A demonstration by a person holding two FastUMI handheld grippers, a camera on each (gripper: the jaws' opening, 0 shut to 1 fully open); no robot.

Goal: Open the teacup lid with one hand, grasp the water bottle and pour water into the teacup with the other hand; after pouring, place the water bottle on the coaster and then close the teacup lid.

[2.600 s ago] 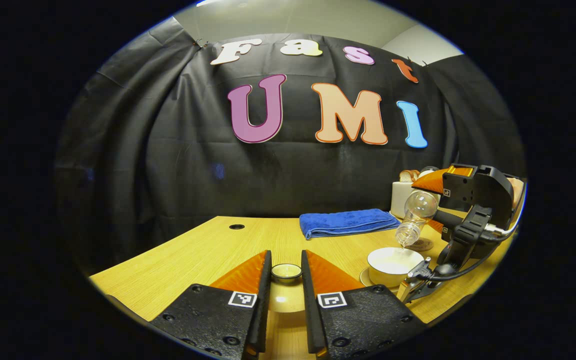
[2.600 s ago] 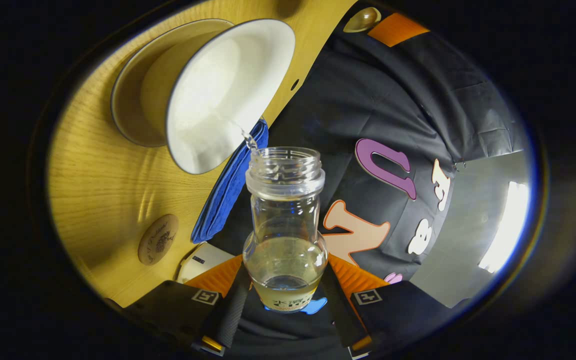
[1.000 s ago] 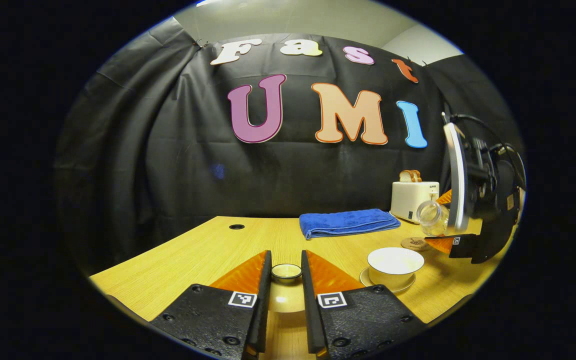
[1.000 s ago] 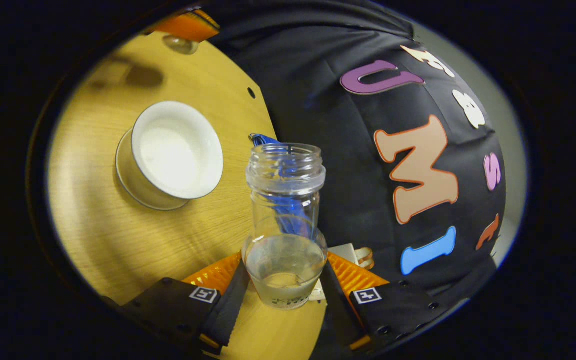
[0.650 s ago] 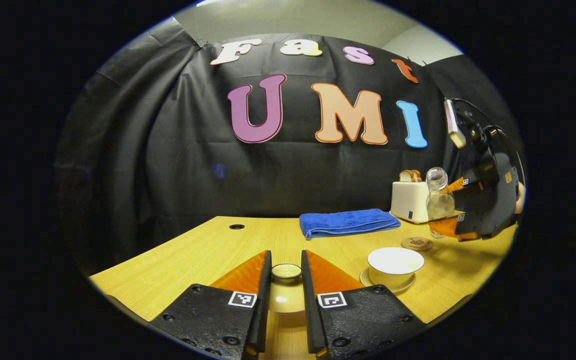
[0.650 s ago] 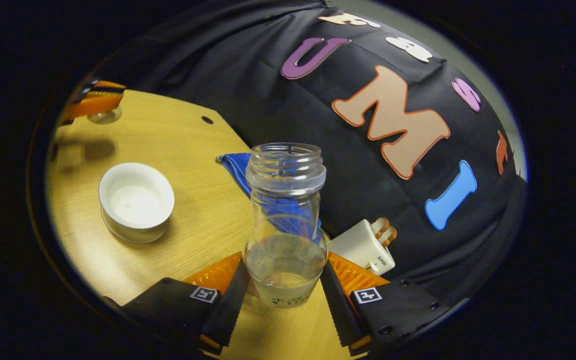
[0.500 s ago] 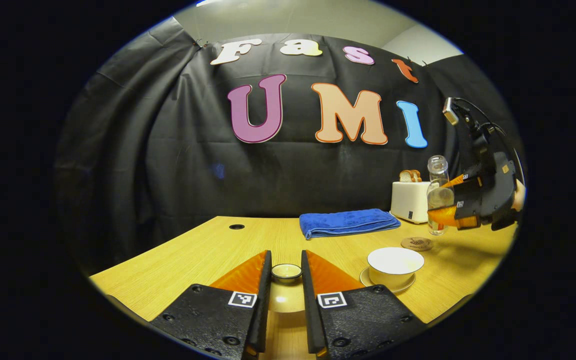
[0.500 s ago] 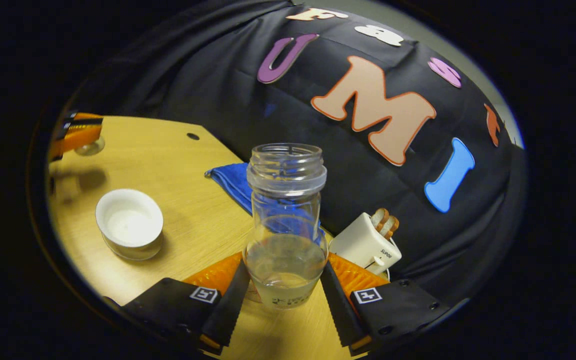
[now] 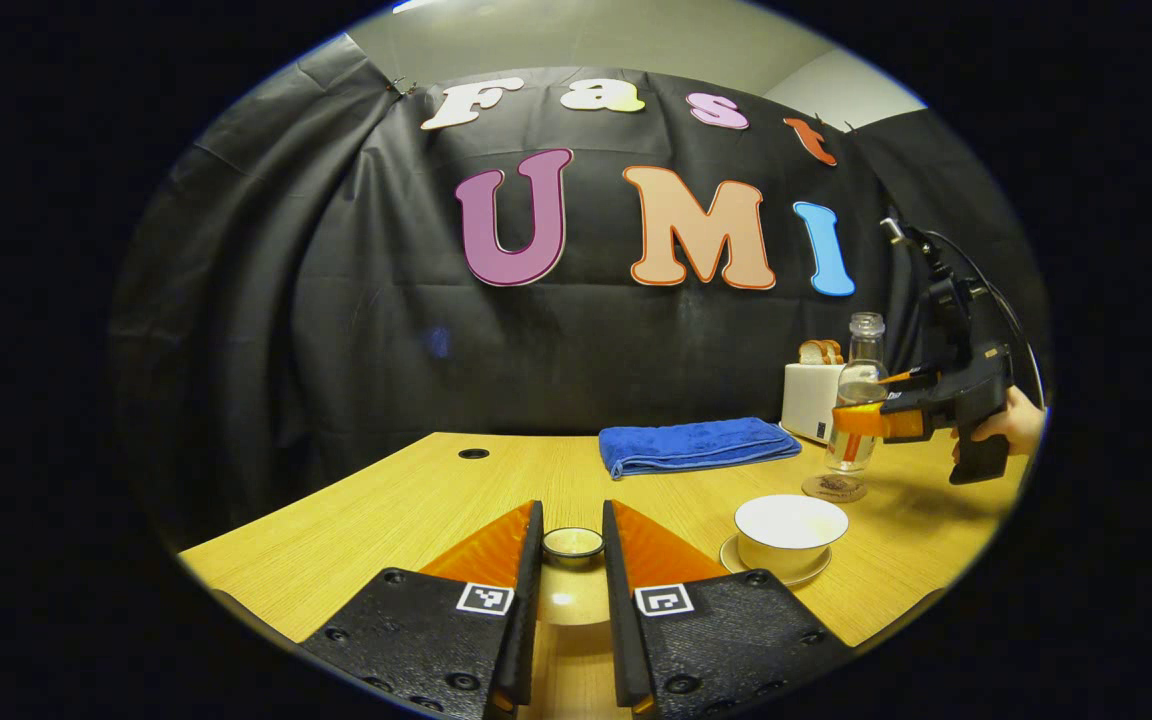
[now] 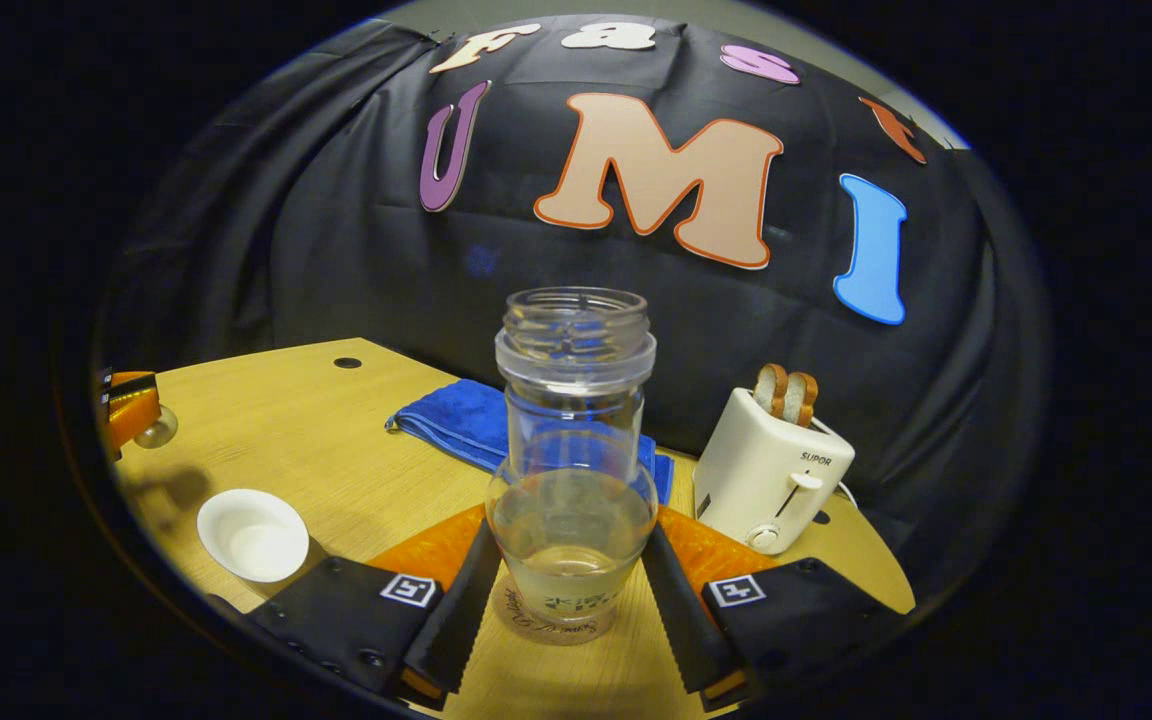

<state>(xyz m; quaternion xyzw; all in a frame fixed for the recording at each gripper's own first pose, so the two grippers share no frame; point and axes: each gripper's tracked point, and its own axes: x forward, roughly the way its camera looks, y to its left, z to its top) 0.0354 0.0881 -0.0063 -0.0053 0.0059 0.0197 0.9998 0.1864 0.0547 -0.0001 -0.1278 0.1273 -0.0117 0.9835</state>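
My left gripper (image 9: 572, 520) is shut on the pale teacup lid (image 9: 570, 598), held low over the near table. To the right, the white teacup (image 9: 791, 524) sits uncovered on its saucer (image 9: 731, 556). Farther right, my right gripper (image 9: 861, 420) is shut on the clear water bottle (image 9: 856, 395), upright over the round coaster (image 9: 833, 487). In the right gripper view the bottle (image 10: 573, 400) stands between the fingers of the right gripper (image 10: 572, 530), a little water in it, and the coaster (image 10: 548, 627) lies right under its base. I cannot tell if they touch. The teacup (image 10: 253, 535) is lower left.
A folded blue towel (image 9: 696, 443) lies at the back of the wooden table (image 9: 416, 510). A white toaster (image 9: 812, 398) with bread stands behind the coaster, close to the bottle. A hand (image 9: 1021, 425) holds the right gripper at the table's right edge.
The right gripper stopped pouring, swung away from the teacup, turned the bottle upright and lowered it onto or just above the coaster. The left gripper has held still with the lid.
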